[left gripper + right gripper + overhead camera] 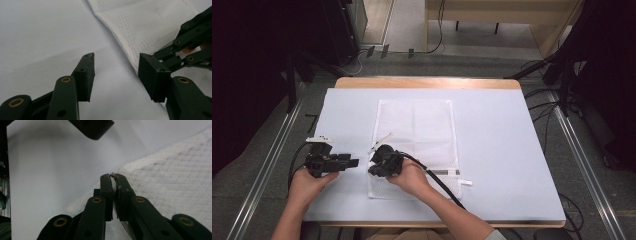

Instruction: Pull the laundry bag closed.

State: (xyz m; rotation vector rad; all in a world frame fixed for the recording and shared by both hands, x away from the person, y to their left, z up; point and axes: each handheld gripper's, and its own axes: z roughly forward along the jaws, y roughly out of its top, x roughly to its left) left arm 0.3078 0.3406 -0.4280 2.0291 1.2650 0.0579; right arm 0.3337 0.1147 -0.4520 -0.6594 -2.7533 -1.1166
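White mesh bag [414,142] lies flat near the middle of the table [502,150], which carries a pale sheet. All positions below are taken from the bag.

Right gripper [113,178]: at the bag's left edge, toward the near corner. Jaws pressed together, with a thin fold of the white mesh pinched between the pads.

Left gripper [116,72]: just beside the bag's left edge, on the outer side. Jaws spread, nothing between them; the mesh edge runs close to one pad [152,75] but is not caught.

Assessment: the step in hand appears to be taking a second hold on that left edge, probably to lift or open the bag.

Recommendations:
- Keep the right pinch steady and low so the fabric does not slip out.
- Bring the left jaws across the edge, one pad under the mesh.
- Close only once the hem sits fully between the pads.
- Avoid catching the sheet beneath.
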